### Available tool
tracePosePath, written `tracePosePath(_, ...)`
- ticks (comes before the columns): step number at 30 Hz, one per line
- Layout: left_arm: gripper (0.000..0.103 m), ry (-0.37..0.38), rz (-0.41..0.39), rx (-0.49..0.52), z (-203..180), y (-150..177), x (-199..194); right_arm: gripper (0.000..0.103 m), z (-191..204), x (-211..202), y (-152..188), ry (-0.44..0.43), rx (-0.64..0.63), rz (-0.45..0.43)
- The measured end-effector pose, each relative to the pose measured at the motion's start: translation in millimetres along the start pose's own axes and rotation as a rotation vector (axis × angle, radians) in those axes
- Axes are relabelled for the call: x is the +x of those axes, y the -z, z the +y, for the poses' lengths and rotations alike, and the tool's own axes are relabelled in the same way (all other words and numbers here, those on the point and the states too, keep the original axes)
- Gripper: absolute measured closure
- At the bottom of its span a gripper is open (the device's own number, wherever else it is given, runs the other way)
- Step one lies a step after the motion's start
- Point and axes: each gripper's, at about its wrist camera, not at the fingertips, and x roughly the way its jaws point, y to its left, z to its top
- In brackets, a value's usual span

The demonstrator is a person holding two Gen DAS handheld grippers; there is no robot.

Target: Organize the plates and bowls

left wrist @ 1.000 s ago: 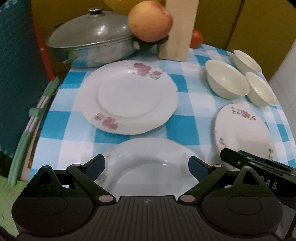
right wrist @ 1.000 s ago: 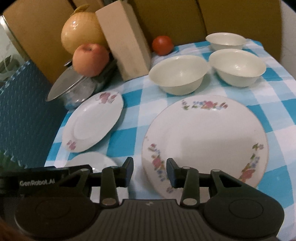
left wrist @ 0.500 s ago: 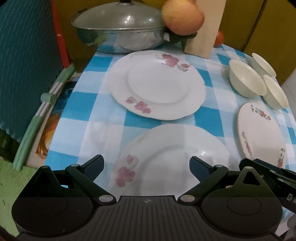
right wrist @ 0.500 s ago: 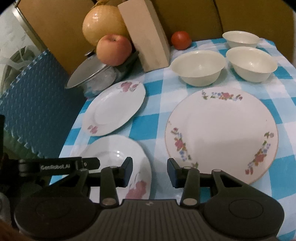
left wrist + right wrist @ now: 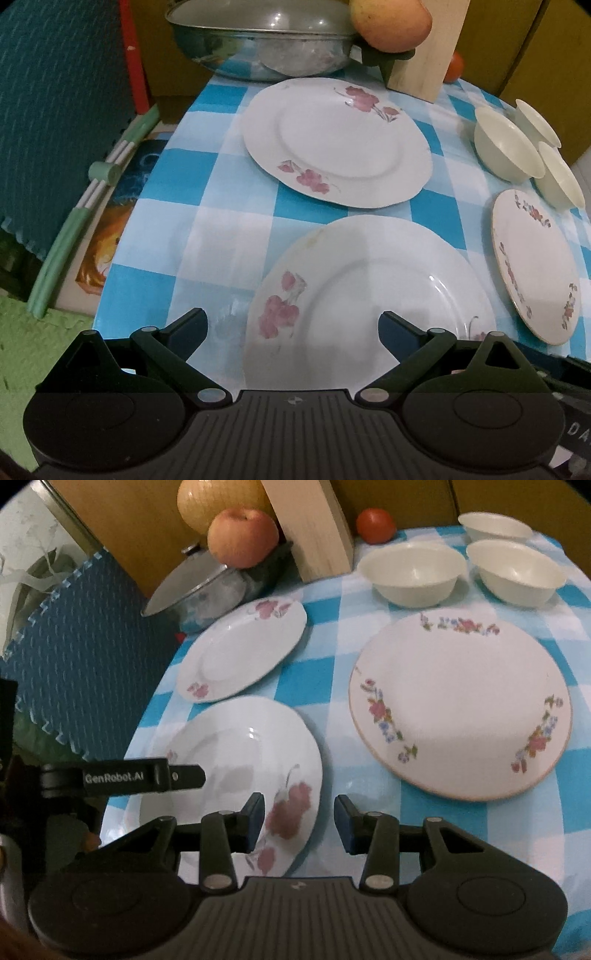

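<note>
Three plates lie flat on the blue-checked tablecloth (image 5: 229, 206). The near plate (image 5: 369, 288) (image 5: 236, 746) has pink flowers, and a second pink-flowered plate (image 5: 340, 144) (image 5: 240, 650) sits behind it. A larger plate with a coloured flower rim (image 5: 461, 709) (image 5: 535, 266) lies to the right. Three cream bowls (image 5: 413, 572) (image 5: 517, 572) (image 5: 495, 524) stand behind that one. My left gripper (image 5: 293, 328) hangs wide open over the near plate's front-left rim. My right gripper (image 5: 300, 812) is partly open above that plate's right edge, gripping nothing.
At the back stand a lidded steel pot (image 5: 266, 44), an apple (image 5: 242, 535), a wooden block (image 5: 314, 528) and a tomato (image 5: 375, 524). A blue foam mat (image 5: 62, 110) rises at the table's left edge. One finger of the left gripper (image 5: 184, 775) shows in the right wrist view.
Both grippers have drawn back toward the table's near-left side, so the near plate now shows almost whole. No plate or bowl has moved, and neither gripper's opening has visibly changed.
</note>
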Motion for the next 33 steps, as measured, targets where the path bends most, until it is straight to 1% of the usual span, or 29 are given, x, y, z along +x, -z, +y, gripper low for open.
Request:
tracePosePath(2, 0.002, 0.003, 0.000, 0.006, -1.3, -0.3, 0.2, 0.063, -0.8, 0.5, 2.2, -0.003, 0.006, 0.009)
tracePosePath(10, 0.002, 0.003, 0.013, 0.010, -2.7, 1.0, 2.7, 0.063, -0.7, 0.9, 3.8, -0.002, 0.014, 0.001)
tracePosePath(16, 0.002, 0.025, 0.023, 0.019, -7.4, 0.1, 4.8, 0.063, -3.4, 2.4, 1.6, -0.027, 0.041, -0.003)
tracePosePath(22, 0.002, 0.026, 0.033, 0.043, -12.7, 1.3, 8.0, 0.063, -3.2, 7.1, -1.7, -0.057, 0.052, -0.015)
tracePosePath(23, 0.002, 0.029, 0.033, 0.042, -12.4, 1.2, 7.7, 0.061, -2.5, 7.7, -1.5, -0.062, 0.048, -0.017)
tracePosePath(26, 0.002, 0.031, 0.033, 0.048, -14.1, 0.7, 8.6, 0.061, 2.0, 8.8, -0.6, -0.051, 0.028, -0.025)
tracePosePath(27, 0.002, 0.033, 0.034, 0.052, -15.2, 0.7, 8.7, 0.061, 1.8, 8.6, -0.6, -0.052, 0.030, -0.026)
tracePosePath(29, 0.002, 0.034, 0.034, 0.063, -18.0, 1.6, 8.7, 0.068, 0.5, 8.6, -1.3, -0.049, 0.035, -0.024)
tracePosePath(33, 0.002, 0.034, 0.033, 0.069, -18.7, 2.4, 8.3, 0.072, -4.8, 8.1, -1.9, -0.048, 0.051, -0.026)
